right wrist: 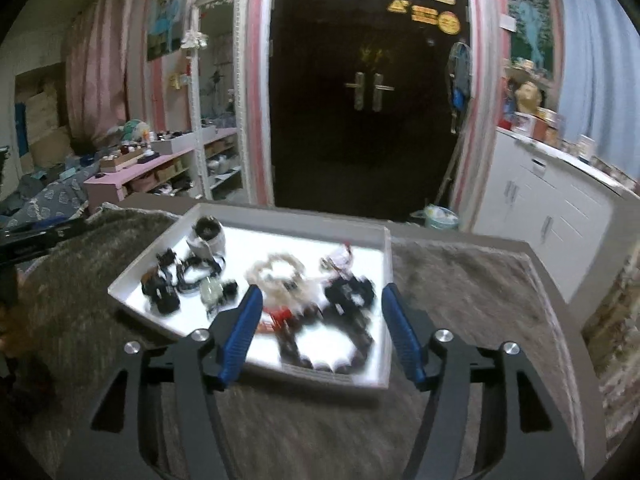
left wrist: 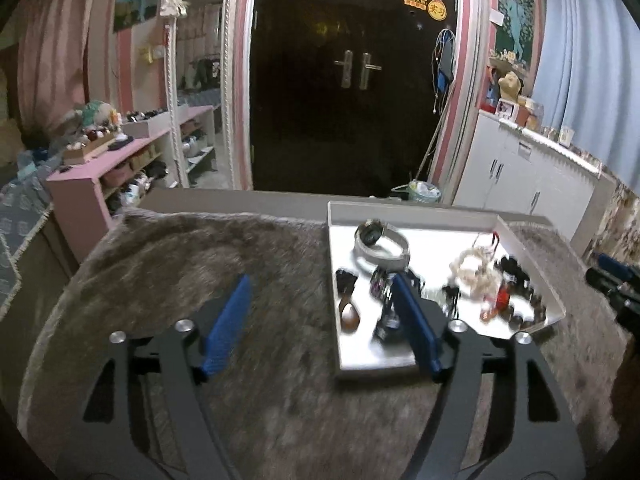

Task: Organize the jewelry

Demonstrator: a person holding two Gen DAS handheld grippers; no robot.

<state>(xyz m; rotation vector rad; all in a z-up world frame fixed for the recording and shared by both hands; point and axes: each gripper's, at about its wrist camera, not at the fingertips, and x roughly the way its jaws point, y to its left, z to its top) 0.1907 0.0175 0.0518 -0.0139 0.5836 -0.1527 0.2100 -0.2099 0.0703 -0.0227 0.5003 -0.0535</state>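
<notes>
Grey fur rug [left wrist: 240, 248] carries the white tray [left wrist: 412, 210] of jumbled jewelry, watch [left wrist: 380, 240] at its far end. Both the left gripper [left wrist: 320, 320] and right gripper [right wrist: 320, 328] hover spread wide, empty; I'd single out one piece, like the black bead bracelet [right wrist: 332, 344], and descend slowly

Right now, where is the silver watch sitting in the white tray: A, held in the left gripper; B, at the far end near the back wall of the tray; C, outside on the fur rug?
B: the silver watch lies at the far end of the white tray, and the open left gripper holds nothing.
</notes>
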